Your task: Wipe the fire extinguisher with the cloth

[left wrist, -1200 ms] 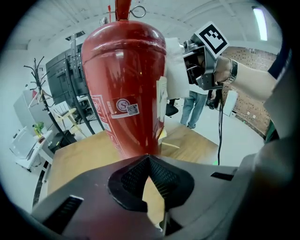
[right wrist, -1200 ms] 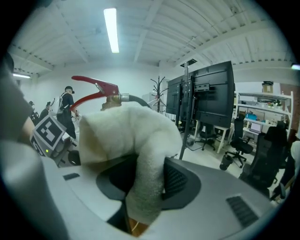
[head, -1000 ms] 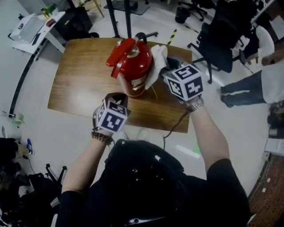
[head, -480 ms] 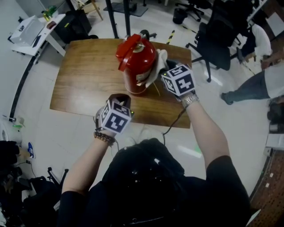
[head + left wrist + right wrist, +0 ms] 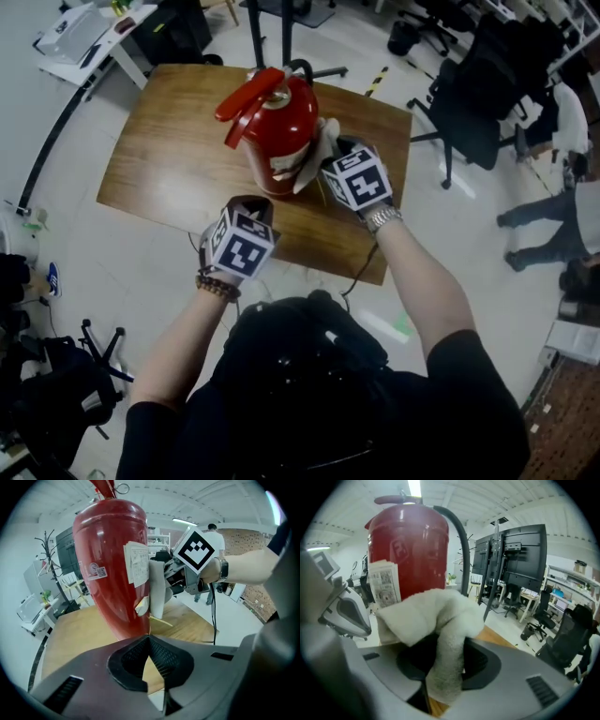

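A red fire extinguisher (image 5: 281, 131) stands upright on a wooden table (image 5: 159, 141), with a paper label on its side. My right gripper (image 5: 333, 155) is shut on a white cloth (image 5: 323, 141) and holds it against the extinguisher's right side, low on the body. In the right gripper view the cloth (image 5: 436, 620) bunches out of the closed jaws of the right gripper (image 5: 445, 653) in front of the red extinguisher (image 5: 408, 545). My left gripper (image 5: 251, 204) is shut and empty, just short of the extinguisher's base. In the left gripper view the left gripper (image 5: 149, 637) points at the extinguisher (image 5: 110, 564), with the cloth (image 5: 157, 590) at its right.
A black hose (image 5: 461, 550) curves down the extinguisher's far side. Black office chairs (image 5: 478, 103) and a standing person (image 5: 572, 216) are to the right of the table, a white desk (image 5: 84, 37) at the top left. A cable (image 5: 361, 272) hangs off the table's near edge.
My right gripper has slid down the extinguisher's side with the cloth in it. The left gripper has hardly moved.
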Available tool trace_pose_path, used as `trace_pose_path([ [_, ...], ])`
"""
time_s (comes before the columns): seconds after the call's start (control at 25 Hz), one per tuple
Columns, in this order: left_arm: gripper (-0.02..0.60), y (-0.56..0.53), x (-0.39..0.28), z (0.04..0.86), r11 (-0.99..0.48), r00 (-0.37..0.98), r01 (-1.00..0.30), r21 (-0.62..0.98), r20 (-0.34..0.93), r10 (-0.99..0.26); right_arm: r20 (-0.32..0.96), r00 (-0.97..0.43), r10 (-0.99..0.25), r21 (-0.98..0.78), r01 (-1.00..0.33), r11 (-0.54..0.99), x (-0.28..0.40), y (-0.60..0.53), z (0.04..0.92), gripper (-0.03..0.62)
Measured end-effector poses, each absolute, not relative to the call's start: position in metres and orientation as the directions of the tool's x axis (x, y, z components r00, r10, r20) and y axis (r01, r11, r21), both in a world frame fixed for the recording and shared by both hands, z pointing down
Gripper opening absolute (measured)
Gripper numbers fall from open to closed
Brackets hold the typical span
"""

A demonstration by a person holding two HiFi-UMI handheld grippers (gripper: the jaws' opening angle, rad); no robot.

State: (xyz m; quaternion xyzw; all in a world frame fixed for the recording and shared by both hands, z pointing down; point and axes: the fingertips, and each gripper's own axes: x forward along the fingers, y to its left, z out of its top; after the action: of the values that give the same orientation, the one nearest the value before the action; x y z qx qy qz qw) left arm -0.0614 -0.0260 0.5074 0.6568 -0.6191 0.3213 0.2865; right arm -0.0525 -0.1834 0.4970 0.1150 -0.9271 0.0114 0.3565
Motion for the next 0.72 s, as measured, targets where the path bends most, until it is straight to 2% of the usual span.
trace_pose_path([
  [0.24,0.000,-0.039,-0.046,0.515,0.016,-0.025,-1.000,-0.019,0.790,-0.612,0.688,-0.714,-0.132,0.059,-0.127,0.990,-0.058,-0.183,0.528,0.158],
  [0.72,0.000,-0.046,-0.041,0.514,0.123,-0.110,-0.991,-0.046,0.804,-0.584,0.727,-0.685,-0.048,0.025,-0.043,0.999,-0.060,-0.175,0.581,0.160],
])
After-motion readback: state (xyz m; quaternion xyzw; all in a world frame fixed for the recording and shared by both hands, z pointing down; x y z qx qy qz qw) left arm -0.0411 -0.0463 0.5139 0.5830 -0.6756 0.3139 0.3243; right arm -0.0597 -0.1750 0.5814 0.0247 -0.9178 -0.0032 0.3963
